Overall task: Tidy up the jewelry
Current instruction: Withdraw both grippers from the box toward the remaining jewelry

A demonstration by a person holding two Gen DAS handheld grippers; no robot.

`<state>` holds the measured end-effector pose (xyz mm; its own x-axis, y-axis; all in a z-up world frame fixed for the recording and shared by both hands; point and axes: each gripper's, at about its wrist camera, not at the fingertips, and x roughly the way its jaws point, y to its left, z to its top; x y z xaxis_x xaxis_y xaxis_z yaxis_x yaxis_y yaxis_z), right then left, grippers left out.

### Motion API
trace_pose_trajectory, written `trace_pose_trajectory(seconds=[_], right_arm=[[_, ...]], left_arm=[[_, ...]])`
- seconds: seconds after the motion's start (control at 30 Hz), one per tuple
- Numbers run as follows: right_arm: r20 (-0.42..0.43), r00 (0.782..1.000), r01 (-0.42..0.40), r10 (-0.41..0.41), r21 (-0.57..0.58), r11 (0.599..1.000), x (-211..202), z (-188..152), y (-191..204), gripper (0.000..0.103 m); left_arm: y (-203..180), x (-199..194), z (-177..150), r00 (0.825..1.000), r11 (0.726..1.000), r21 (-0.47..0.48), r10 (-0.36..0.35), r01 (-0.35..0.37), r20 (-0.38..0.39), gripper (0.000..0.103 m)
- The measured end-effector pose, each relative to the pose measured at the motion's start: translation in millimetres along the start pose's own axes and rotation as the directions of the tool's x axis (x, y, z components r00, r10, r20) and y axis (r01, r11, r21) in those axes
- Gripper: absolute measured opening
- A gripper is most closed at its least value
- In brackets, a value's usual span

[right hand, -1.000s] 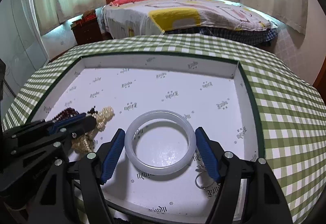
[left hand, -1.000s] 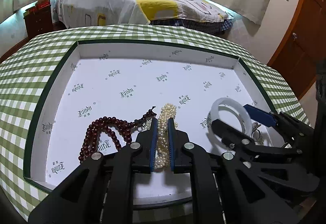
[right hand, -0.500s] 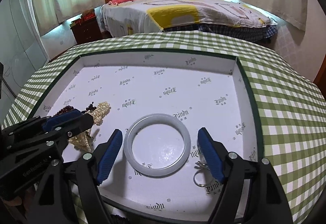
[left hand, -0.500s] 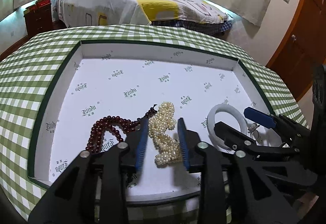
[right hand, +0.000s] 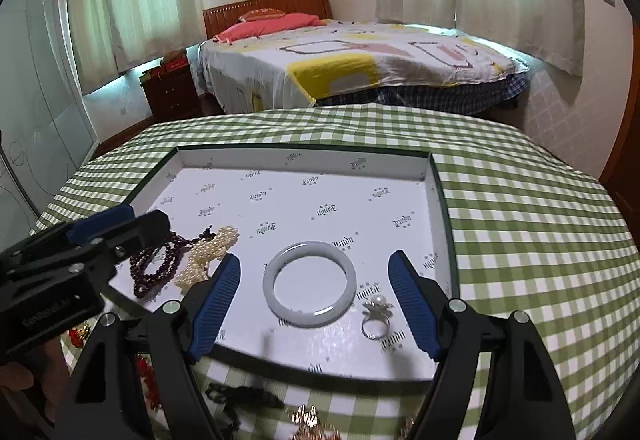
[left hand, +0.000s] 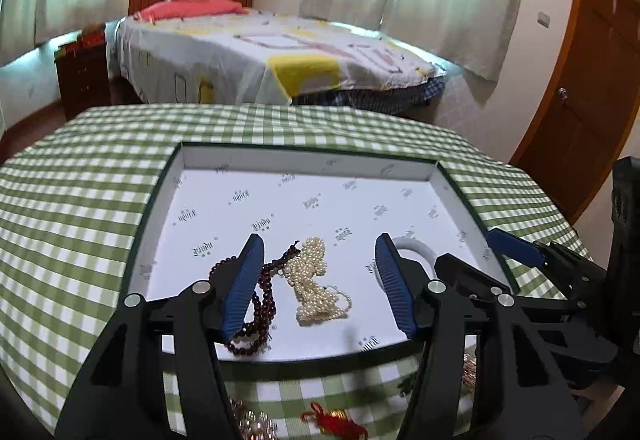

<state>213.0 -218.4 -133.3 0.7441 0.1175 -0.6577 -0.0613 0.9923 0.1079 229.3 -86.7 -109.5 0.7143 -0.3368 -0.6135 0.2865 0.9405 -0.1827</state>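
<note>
With both sets of jaws spread wide and holding nothing, we see our left gripper [left hand: 320, 284] above the pearl necklace [left hand: 316, 282] and our right gripper [right hand: 314, 298] around the white bangle [right hand: 310, 284], both inside the tray [right hand: 304, 160].

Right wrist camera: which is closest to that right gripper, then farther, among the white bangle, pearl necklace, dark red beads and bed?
1. White bangle, between the open fingers of the right gripper.
2. Pearl necklace, left in the tray.
3. Dark red beads, just beyond the pearls, farther left.
4. Bed, far behind the table.
</note>
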Motion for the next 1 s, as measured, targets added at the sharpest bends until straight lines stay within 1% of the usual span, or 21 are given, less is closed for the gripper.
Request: trace_pose_trajectory(seconds=[0.17,0.4,0.63,1.0], right_arm=[[0.021,1.0,0.011,-0.011,-0.001,1.0,-19,-8,1,0.074],[0.026,1.0,0.012,-0.012,0.007,1.0,-38,-24,3,0.074],[0.038,0.999,0.019,-0.019,0.005,1.0,-56,-47,6,0.074],[0.038,0.998,0.042,-0.043,0.02,0.999,-72,-84,1,0.074]], left_arm=[[-4,-28,-7,0.999,1.0,0.01,0.022,-0.022,0.04,0.058],[4,-60,-26,0.998,0.999,-0.019,0.049,-0.048,0.049,0.058],[14,-84,-54,0.994,0.995,-0.025,0.101,-0.1,0.037,0.058],[40,-104,-98,0.987,0.985,-0.064,0.163,-0.163,0.001,0.058]])
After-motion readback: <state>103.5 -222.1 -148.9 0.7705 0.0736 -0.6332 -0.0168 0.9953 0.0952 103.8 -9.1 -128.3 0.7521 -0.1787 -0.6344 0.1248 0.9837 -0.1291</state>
